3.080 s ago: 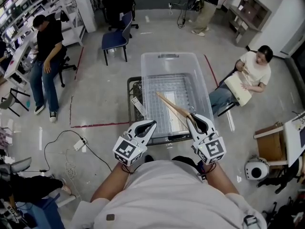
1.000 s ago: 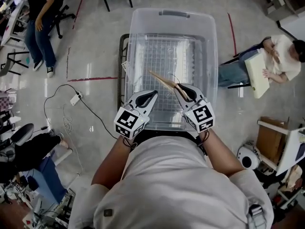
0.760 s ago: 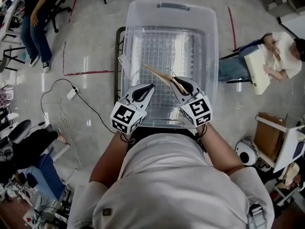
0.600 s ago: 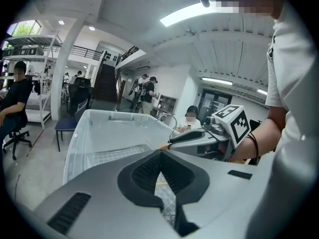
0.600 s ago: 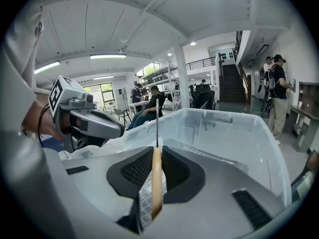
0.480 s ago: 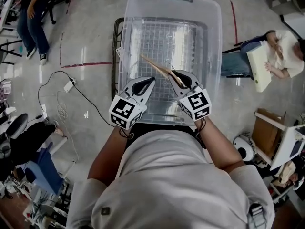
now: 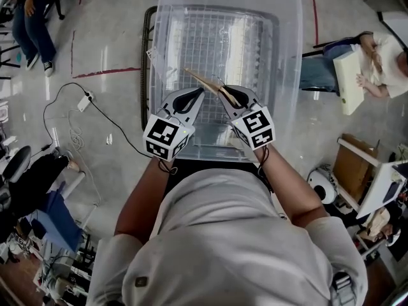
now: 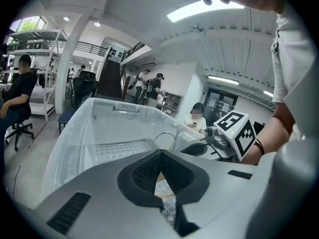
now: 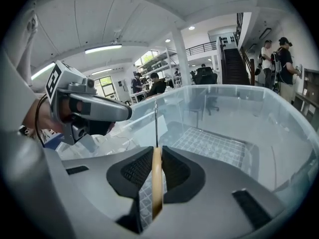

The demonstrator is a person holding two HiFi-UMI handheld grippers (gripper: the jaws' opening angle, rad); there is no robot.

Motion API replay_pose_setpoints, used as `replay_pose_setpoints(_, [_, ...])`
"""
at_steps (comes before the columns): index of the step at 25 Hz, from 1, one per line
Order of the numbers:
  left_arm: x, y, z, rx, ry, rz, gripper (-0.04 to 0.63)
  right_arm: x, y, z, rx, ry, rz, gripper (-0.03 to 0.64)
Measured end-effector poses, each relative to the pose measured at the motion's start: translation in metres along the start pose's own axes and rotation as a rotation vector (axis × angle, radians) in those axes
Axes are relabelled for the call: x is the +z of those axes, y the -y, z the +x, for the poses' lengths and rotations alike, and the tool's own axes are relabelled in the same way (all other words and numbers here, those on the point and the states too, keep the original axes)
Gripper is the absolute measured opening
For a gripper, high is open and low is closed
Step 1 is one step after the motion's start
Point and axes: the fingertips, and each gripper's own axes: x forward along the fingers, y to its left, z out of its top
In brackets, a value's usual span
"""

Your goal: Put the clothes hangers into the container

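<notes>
We hold both hands low, tipped into the clear container [image 7: 291, 56], right gripper [image 7: 222, 90] pinching the wooden hanger [image 7: 201, 78] edge-on, left gripper [image 7: 201, 92] pressed together, empty.

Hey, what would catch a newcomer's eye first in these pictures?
A big clear plastic container fills the upper middle of the head view, with nothing lying in it. Over its near end, the right gripper clamps a wooden clothes hanger. Beside it, the left gripper is shut and empty.
</notes>
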Motion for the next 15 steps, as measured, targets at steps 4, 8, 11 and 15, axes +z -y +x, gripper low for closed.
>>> replay_pose_setpoints(4, [-0.01, -0.007, 0.006, 0.007, -0.012, -0.018, 0.017, -0.016, -0.001, 0.013, 0.02, -0.03, 0.014, 0.066])
replay_pose_setpoints(8, [-0.022, -0.012, 0.011, 0.013, -0.029, -0.044, 0.017, -0.036, 0.0, 0.025, 0.041, -0.082, 0.032, 0.067])
replay_pose_setpoints(11, [-0.028, -0.014, 0.014, 0.015, -0.041, -0.057, 0.017, -0.05, 0.005, 0.032, 0.041, -0.116, 0.045, 0.069])
replay_pose_setpoints(15, [-0.033, -0.015, 0.016, 0.014, -0.048, -0.066, 0.017, -0.069, 0.014, 0.038, 0.033, -0.168, 0.094, 0.071])
